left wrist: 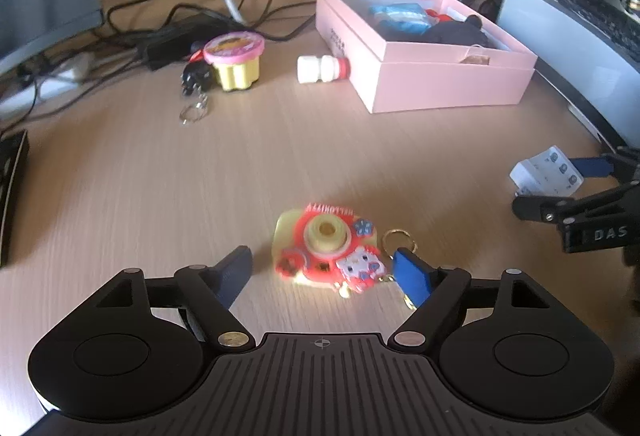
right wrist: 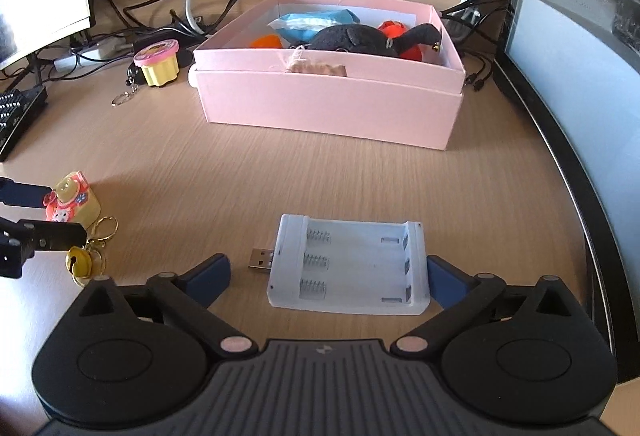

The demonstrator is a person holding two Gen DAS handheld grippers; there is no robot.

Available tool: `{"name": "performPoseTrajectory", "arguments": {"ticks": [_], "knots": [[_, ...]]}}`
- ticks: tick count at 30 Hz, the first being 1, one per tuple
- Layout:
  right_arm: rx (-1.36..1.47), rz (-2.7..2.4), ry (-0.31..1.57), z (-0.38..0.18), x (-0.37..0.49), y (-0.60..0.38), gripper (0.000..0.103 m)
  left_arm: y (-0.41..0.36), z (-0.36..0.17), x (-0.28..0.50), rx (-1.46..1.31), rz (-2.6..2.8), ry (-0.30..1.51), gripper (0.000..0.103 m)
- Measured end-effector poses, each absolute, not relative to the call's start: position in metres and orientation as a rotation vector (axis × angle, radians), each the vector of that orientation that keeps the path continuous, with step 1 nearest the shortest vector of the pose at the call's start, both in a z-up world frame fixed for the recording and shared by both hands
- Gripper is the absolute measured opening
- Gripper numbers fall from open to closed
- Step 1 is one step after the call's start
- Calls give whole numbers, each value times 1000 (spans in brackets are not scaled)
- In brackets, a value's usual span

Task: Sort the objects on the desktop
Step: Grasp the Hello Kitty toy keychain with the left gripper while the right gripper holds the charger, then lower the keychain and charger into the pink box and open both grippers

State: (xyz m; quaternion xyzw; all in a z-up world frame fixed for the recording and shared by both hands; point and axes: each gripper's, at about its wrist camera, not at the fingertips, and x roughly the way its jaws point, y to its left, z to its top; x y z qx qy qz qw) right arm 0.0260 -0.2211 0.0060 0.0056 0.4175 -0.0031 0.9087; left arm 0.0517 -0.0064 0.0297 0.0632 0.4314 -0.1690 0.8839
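Note:
My left gripper (left wrist: 324, 270) is open around a red and yellow Hello Kitty camera keychain (left wrist: 326, 250) lying on the desk; it also shows in the right wrist view (right wrist: 72, 200). My right gripper (right wrist: 328, 274) is open around a white USB battery charger (right wrist: 348, 266); its right finger touches the charger's end. The charger also shows in the left wrist view (left wrist: 546, 172). A pink box (right wrist: 332, 108) behind holds a black plush (right wrist: 360, 38), a blue packet and orange items.
A pink-lidded yellow cup toy (left wrist: 236, 62) with a black keychain and a white bottle (left wrist: 322, 69) lie left of the pink box (left wrist: 440, 84). Cables (left wrist: 180, 16) run along the back. A keyboard (right wrist: 16, 112) is at left, monitors on both sides.

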Motion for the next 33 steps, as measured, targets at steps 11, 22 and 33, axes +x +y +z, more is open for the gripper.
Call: {"name": "performPoseTrajectory", "arguments": {"ticks": [11, 22, 33], "knots": [[-20, 45, 872, 27, 4, -219, 91, -15, 43, 41, 124, -328, 882, 67], [-49, -14, 237, 223, -18, -241, 91, -24, 207, 61, 23, -386, 414, 67], [-35, -130, 204, 216, 9, -268, 91, -91, 188, 140, 99, -504, 471, 67]]}}
